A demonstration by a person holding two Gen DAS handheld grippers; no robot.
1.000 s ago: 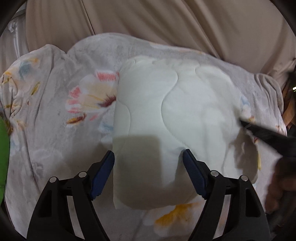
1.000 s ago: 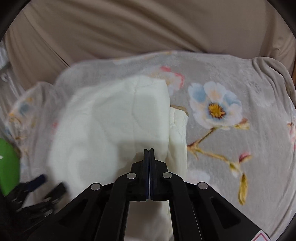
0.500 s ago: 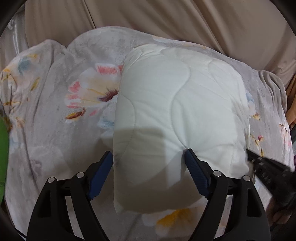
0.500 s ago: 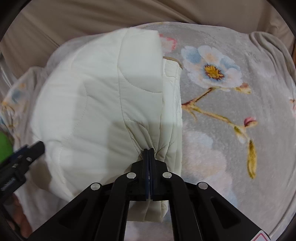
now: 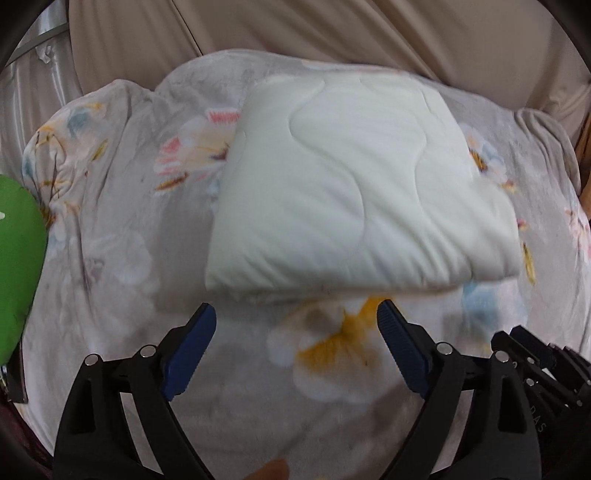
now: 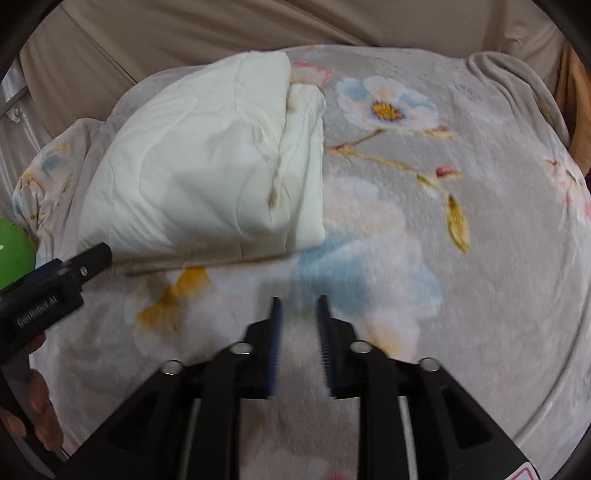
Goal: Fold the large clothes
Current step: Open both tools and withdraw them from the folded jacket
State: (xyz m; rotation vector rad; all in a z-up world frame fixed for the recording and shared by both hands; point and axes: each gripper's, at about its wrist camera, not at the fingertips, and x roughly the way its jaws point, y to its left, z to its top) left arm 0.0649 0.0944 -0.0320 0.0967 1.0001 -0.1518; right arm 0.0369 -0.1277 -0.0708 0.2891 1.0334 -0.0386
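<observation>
A cream quilted garment (image 5: 354, 192) lies folded in a thick rectangular bundle on the grey floral blanket (image 5: 325, 354). In the right wrist view the garment (image 6: 207, 166) sits at the upper left, its layered edges facing right. My left gripper (image 5: 297, 317) is open and empty, just short of the bundle's near edge. My right gripper (image 6: 298, 308) is open a little and empty, back from the bundle over the blanket (image 6: 424, 221). The left gripper's body (image 6: 48, 288) shows at the left edge of the right wrist view.
A green object (image 5: 16, 266) lies at the left edge of the blanket. Beige fabric (image 5: 332, 33) rises behind the blanket. A metal rail (image 5: 26, 48) shows at the far left. The blanket's rumpled edge (image 6: 517, 85) is at the far right.
My right gripper let go of the garment's edge, opened slightly and pulled back. My left gripper drew back from around the bundle. The garment now rests folded on the blanket.
</observation>
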